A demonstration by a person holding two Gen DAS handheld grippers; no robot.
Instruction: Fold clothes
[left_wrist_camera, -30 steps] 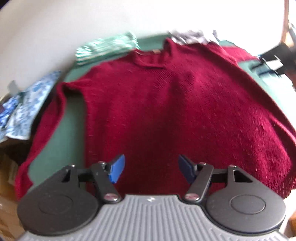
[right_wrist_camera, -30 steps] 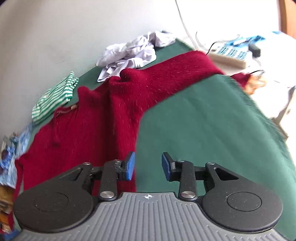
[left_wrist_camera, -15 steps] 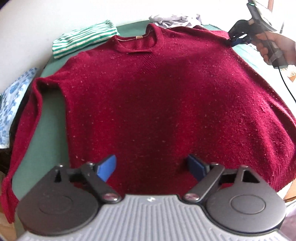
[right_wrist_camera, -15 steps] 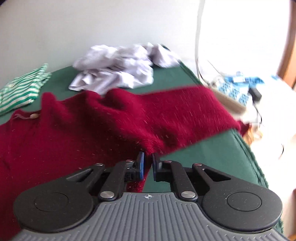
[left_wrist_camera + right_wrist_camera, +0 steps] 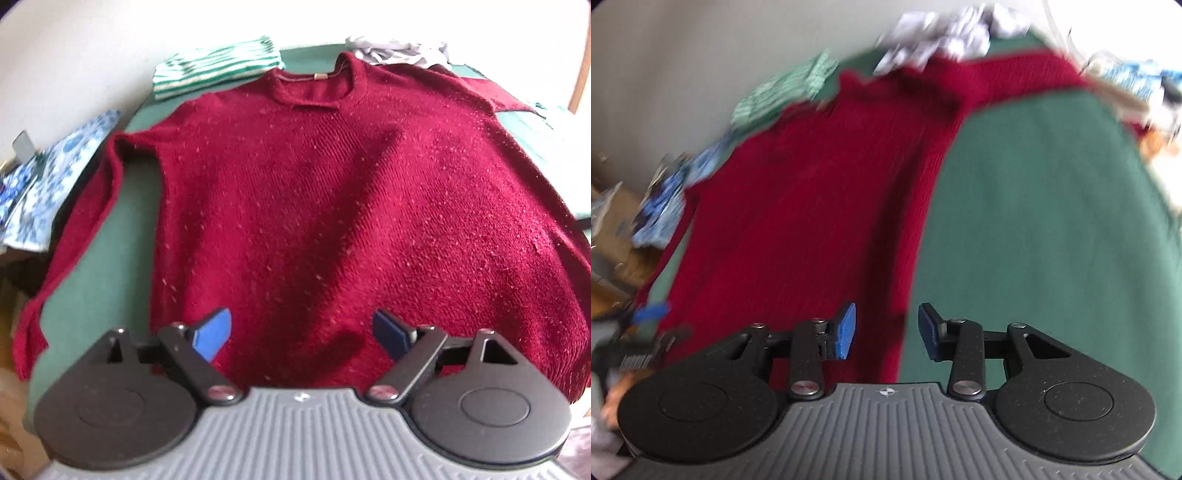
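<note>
The green-covered desk (image 5: pixel 99 236) carries a dark red sweater (image 5: pixel 332 206) spread flat, neckline at the far edge. A striped green-and-white garment (image 5: pixel 214 70) lies beside its collar. Both left tongs (image 5: pixel 301 334) and right tongs (image 5: pixel 886 330) hover over its hem, grasping nothing: left closing slightly, right opening.

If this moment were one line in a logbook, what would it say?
red sweater: flat on green table | left claw: closing, empty | right claw: opening, empty | folding: not started

Dark red knit sweater (image 5: pixel 332 206), flat, unfolded, on green cloth (image 5: pixel 1052 221)
</note>
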